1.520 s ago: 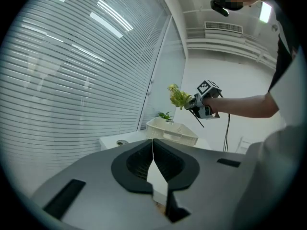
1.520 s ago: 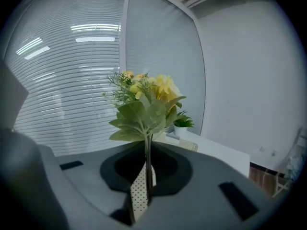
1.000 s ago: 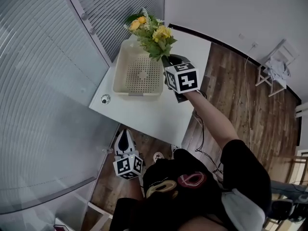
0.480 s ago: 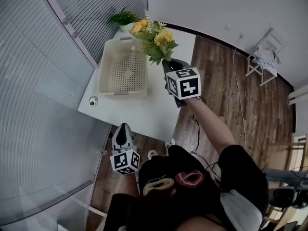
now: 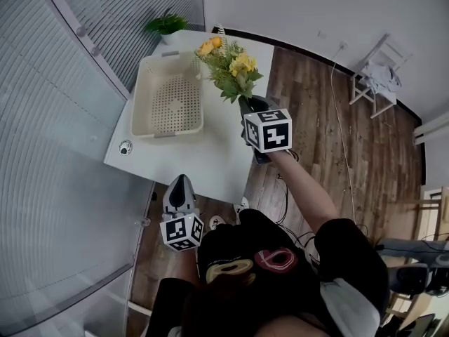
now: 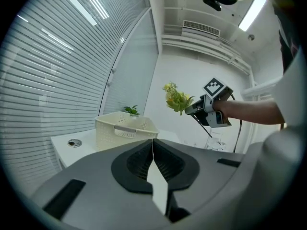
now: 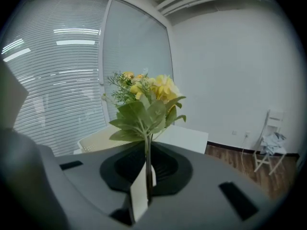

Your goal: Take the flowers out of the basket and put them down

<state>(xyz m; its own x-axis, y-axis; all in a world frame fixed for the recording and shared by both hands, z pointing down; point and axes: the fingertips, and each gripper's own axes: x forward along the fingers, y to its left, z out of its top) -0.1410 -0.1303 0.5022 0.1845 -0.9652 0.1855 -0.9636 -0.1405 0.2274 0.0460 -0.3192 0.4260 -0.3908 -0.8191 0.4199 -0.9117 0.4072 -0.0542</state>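
Near basket (image 5: pixel 168 133), right tool (image 7: pixel 147 174) clamps flowers (image 7: pixel 144 104).

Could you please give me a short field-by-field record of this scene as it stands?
flowers: yellow bunch, held by the stem, out of the basket, not yet set down
right gripper: shut on the flowers' stem
left gripper: shut, empty, off the table's near edge
basket: cream, empty, on the white table
potted plant: at the table's far corner

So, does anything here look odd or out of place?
Nothing stands out. The flowers look intact, pinched by the stem in the jaws of the right gripper, and the empty basket sits level on the table.
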